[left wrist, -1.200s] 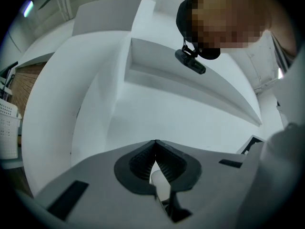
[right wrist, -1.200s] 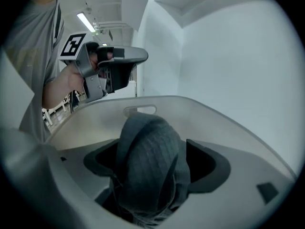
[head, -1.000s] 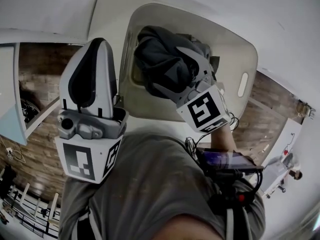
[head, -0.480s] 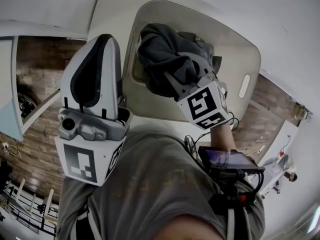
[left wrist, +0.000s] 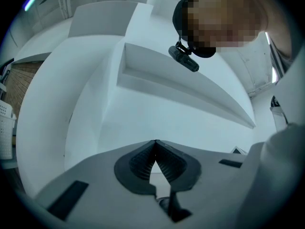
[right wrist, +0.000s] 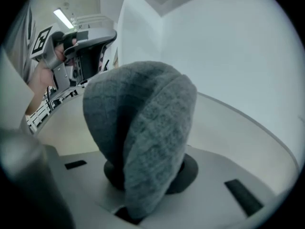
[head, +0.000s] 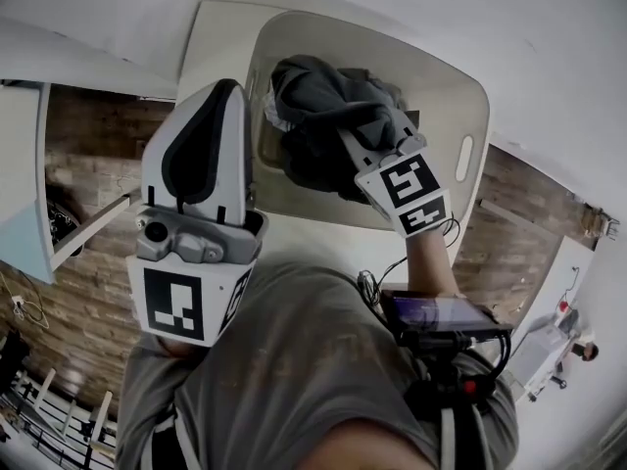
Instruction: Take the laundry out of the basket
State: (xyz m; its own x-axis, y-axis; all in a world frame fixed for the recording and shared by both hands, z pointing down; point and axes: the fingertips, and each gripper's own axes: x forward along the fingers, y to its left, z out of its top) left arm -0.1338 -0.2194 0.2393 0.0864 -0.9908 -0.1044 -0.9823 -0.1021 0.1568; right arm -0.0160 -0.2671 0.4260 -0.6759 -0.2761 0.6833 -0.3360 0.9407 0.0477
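Gripping laundry (head: pixel 318 96), not lifted out yet
Right hand-held gripper (right wrist: pixel 147 175), its jaws just closing, pinches the grey laundry heaped in the basket (head: pixel 472 106); left hand-held gripper (left wrist: pixel 155 144) is clenched, empty. Lifting out remains.

head: steep down on basket (head: pixel 446 96) | L gripper (left wrist: pixel 155 144) view: level, walls (left wrist: pixel 95 104) | R gripper (head: pixel 345 135) view: close, same basket

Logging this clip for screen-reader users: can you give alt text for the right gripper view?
The right tool, whose jaws have just been closing, pinches a bunched fold of grey knit laundry. Behind it curves the pale inner wall of the basket. The left tool shows at upper left.
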